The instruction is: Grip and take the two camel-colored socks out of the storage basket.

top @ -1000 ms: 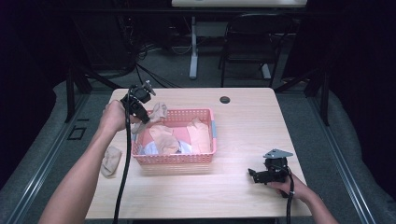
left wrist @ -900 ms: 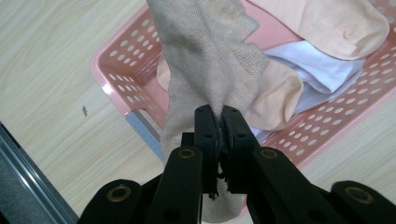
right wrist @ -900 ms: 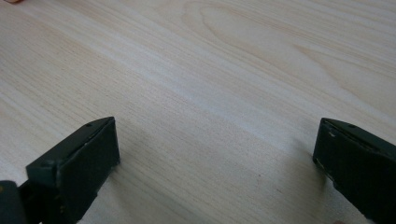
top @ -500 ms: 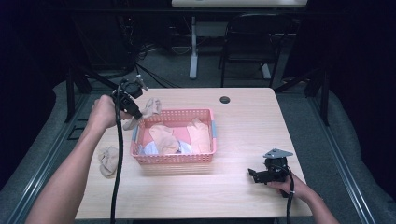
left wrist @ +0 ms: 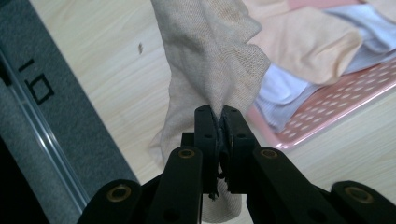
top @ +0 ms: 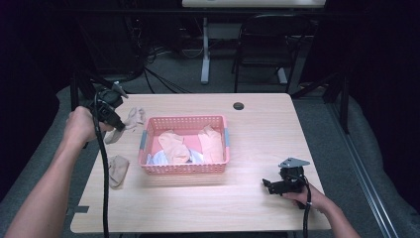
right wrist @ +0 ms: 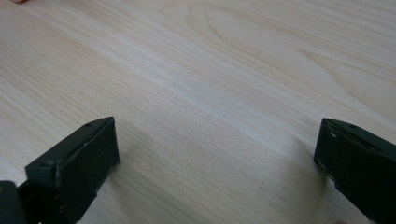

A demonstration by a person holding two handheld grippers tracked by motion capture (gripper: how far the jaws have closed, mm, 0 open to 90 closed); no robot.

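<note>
My left gripper (top: 117, 125) (left wrist: 217, 117) is shut on a beige sock (top: 131, 119) (left wrist: 210, 65), which hangs over the table just left of the pink basket (top: 184, 169). The basket (left wrist: 327, 109) holds peach, beige and white-blue socks (top: 173, 146). Another beige sock (top: 118, 169) lies flat on the table near the left edge. My right gripper (top: 267, 185) (right wrist: 215, 163) rests low over the bare wood at the front right, jaws wide apart with nothing between them.
A small black round cap (top: 238, 105) sits at the back of the table. The table's left edge (left wrist: 60, 121) runs close beside my left gripper. A chair (top: 262, 44) and cables stand on the floor beyond the table.
My left gripper has carried the beige sock from over the basket's back left corner out to the left, past the basket's rim. The right gripper has stayed put.
</note>
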